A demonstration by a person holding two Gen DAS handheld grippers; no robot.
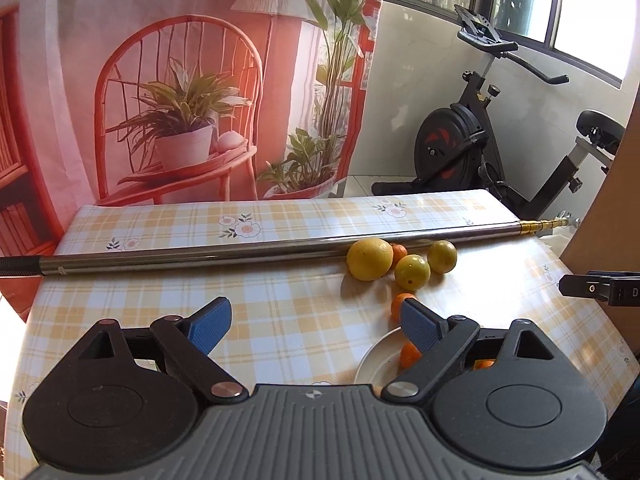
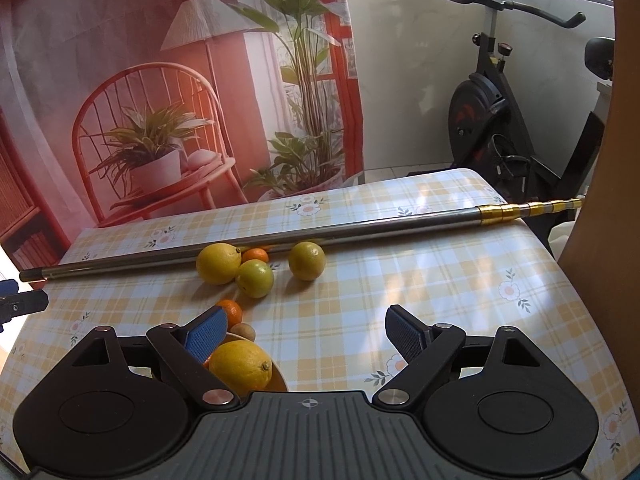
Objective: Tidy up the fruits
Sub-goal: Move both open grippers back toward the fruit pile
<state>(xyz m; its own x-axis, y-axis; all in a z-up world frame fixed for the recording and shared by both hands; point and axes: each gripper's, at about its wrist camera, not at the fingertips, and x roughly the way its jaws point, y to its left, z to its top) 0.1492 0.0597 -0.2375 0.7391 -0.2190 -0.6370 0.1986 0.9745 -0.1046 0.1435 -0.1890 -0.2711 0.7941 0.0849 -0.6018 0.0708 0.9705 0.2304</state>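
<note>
Three yellow citrus fruits lie on the table by a metal pole: a large one and two smaller. A small orange mandarin sits behind them. Another mandarin lies in front, near a white plate holding mandarins. In the right wrist view a big lemon and a small brown fruit sit below the gripper. My left gripper is open and empty. My right gripper is open and empty.
A long metal telescopic pole lies across the plaid tablecloth. A printed backdrop hangs behind the table. An exercise bike stands at the back right. The other gripper shows at the right edge.
</note>
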